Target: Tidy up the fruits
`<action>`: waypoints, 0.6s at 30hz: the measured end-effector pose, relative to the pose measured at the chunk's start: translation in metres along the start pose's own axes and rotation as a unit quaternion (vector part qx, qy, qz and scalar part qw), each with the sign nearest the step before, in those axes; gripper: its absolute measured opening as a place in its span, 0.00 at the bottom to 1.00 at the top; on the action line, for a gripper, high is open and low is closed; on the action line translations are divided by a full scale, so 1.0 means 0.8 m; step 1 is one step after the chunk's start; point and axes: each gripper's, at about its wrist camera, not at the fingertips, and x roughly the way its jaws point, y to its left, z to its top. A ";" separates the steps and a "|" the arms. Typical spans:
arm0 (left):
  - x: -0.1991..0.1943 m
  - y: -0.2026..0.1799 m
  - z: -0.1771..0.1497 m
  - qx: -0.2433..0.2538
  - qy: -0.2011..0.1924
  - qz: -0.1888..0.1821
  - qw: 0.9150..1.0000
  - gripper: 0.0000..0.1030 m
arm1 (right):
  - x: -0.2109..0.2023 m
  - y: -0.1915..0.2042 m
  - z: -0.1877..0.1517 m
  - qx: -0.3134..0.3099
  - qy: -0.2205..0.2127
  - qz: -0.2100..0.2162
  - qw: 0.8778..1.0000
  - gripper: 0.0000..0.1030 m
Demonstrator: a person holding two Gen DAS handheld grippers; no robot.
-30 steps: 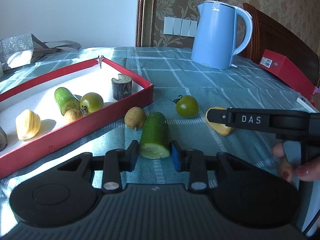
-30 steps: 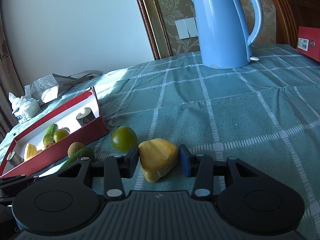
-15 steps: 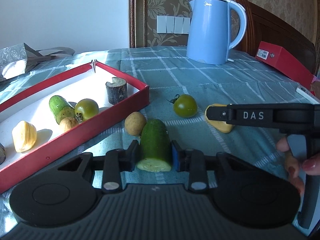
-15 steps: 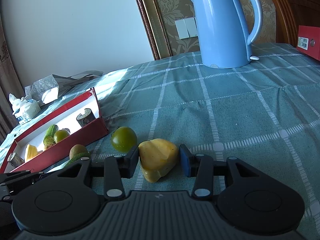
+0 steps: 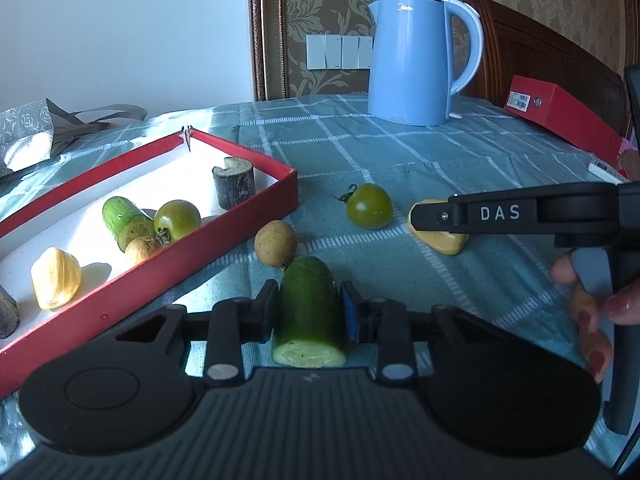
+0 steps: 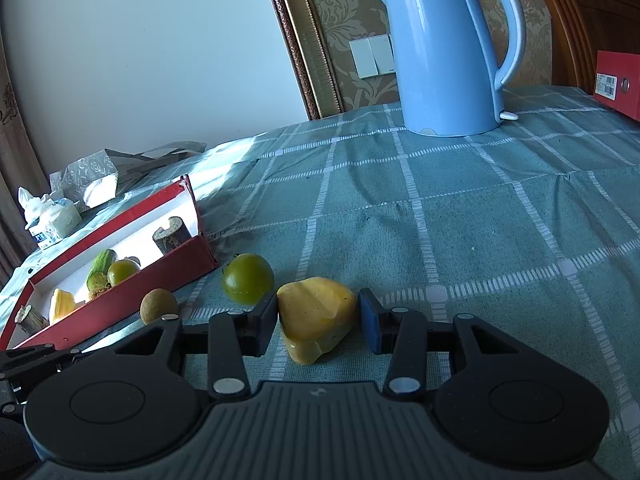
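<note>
Your left claw (image 5: pixel 308 312) is clamped on the cucumber piece (image 5: pixel 308 312); your right claw (image 6: pixel 318 318) brackets the yellow fruit (image 6: pixel 316 316), apparently not quite pinching it. Left of them, the red tray (image 5: pixel 224 240) already holds several fruits. A green tomato (image 5: pixel 369 205) and brown fruit (image 5: pixel 276 246) wait nearby.

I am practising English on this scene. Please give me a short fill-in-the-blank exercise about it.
1. The left tongs grip a cut green ___ piece.
2. The tall electric kettle is light ___.
3. The round green tomato on the checked cloth lies ___ the red-walled cardboard tray.

Missing words: cucumber; blue; outside
</note>
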 end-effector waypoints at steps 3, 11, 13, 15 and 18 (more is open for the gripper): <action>-0.004 0.008 -0.002 -0.013 -0.003 -0.006 1.000 0.29 | 0.000 0.000 0.000 0.001 0.000 0.001 1.000 0.41; -0.031 0.036 -0.001 -0.045 -0.051 -0.015 0.998 0.27 | 0.000 0.000 0.000 0.001 0.000 0.001 1.000 0.41; -0.037 0.044 0.000 -0.050 -0.063 -0.010 0.997 0.24 | 0.000 -0.001 0.000 0.001 0.000 0.001 1.000 0.41; -0.042 0.056 0.005 -0.060 -0.072 -0.006 0.996 0.08 | 0.000 -0.001 0.000 0.001 0.000 0.000 1.000 0.41; -0.043 0.078 0.012 -0.078 -0.076 -0.002 0.994 0.08 | 0.000 -0.001 0.000 0.001 0.000 0.001 1.000 0.41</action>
